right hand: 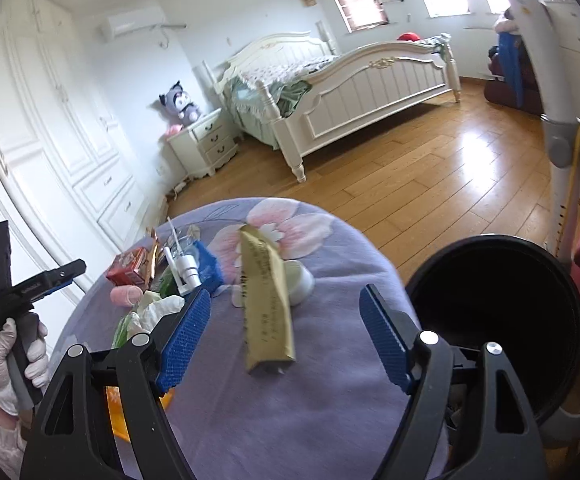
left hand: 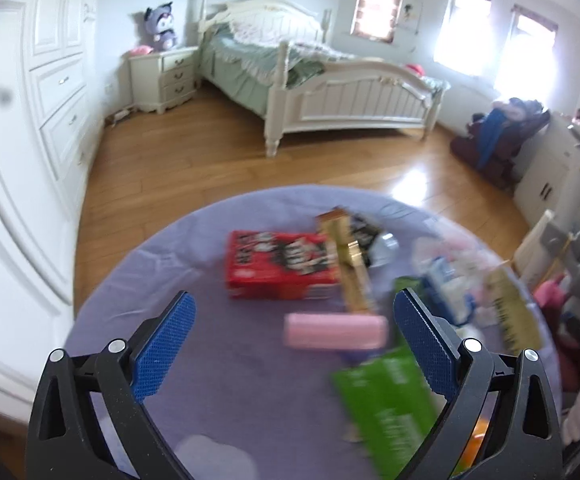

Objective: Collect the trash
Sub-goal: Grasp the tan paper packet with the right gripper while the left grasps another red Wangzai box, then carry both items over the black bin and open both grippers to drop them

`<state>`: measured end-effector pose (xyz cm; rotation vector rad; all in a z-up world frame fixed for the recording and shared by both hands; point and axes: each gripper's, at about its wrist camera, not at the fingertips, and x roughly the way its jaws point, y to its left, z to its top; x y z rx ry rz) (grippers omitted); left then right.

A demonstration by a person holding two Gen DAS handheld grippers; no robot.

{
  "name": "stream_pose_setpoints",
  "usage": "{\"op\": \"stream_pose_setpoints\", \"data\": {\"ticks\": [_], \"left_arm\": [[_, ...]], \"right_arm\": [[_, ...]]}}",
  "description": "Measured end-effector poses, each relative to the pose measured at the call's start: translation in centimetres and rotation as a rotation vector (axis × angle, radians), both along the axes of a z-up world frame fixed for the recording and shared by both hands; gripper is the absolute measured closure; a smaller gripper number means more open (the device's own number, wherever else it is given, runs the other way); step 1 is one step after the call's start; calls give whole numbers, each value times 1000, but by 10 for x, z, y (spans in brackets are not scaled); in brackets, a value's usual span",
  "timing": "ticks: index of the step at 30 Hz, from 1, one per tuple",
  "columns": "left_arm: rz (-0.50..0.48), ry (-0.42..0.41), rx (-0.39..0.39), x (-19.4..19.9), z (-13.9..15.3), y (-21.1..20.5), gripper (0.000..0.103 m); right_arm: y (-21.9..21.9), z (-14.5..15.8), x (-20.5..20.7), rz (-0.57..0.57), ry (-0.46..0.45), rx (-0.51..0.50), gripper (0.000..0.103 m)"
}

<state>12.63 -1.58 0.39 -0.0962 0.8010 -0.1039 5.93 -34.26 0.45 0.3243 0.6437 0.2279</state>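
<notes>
Trash lies scattered on a round table under a purple flowered cloth [left hand: 150, 280]. My left gripper [left hand: 295, 296] hovers open over a red box [left hand: 278, 266], a pink roller [left hand: 336, 330] and a green box [left hand: 386, 396]; its blue pads touch nothing. A long gold packet [left hand: 350, 264] leans across the red box. My right gripper [right hand: 287, 291] is open above another long gold packet [right hand: 268, 300] and a white cup [right hand: 300, 280], without touching them. To its left sit a white spray bottle [right hand: 182, 268], a blue packet [right hand: 210, 264] and crumpled tissue [right hand: 158, 308].
A black bin [right hand: 494, 320] stands open just right of the table. A gloved hand [right hand: 10, 344] grips the other gripper's handle at far left. Wooden floor, a white bed [right hand: 370, 80], a nightstand [right hand: 206, 144] and wardrobes [right hand: 50, 140] lie beyond.
</notes>
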Motion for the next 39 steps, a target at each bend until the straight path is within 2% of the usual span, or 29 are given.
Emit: {"op": "stream_pose_setpoints", "data": {"ticks": [3, 8, 11, 14, 18, 20, 22, 23, 25, 28, 30, 33, 39], "left_arm": [[6, 70, 4, 19, -15, 18, 5], [-15, 64, -36, 41, -22, 23, 5], [-43, 71, -20, 53, -29, 8, 5], [-34, 102, 70, 72, -40, -13, 5], [-23, 129, 94, 83, -51, -18, 6], [-10, 120, 63, 84, -53, -12, 11], [-1, 96, 28, 82, -53, -4, 12], [5, 90, 30, 82, -54, -2, 12], [11, 73, 14, 78, -52, 4, 12], [16, 14, -15, 64, -39, 11, 12], [1, -33, -41, 50, -26, 13, 12], [-33, -76, -84, 29, -7, 11, 12], [-134, -138, -158, -16, 27, -15, 12]], "right_arm": [[20, -4, 17, -7, 48, -81, 26], [43, -20, 38, -7, 155, -162, 26], [48, -26, 44, -8, 194, -191, 26], [54, -27, 48, -10, 201, -230, 26], [58, -26, 46, -4, 200, -252, 26], [60, -26, 46, 2, 201, -253, 29], [60, -27, 46, 6, 202, -248, 36], [58, -28, 47, 11, 209, -233, 47], [56, -30, 49, 12, 229, -212, 61], [54, -29, 47, 15, 224, -192, 74], [54, -26, 42, 27, 204, -181, 87], [53, -19, 31, 43, 154, -151, 91], [37, 6, 4, 20, 25, -62, 92]]}}
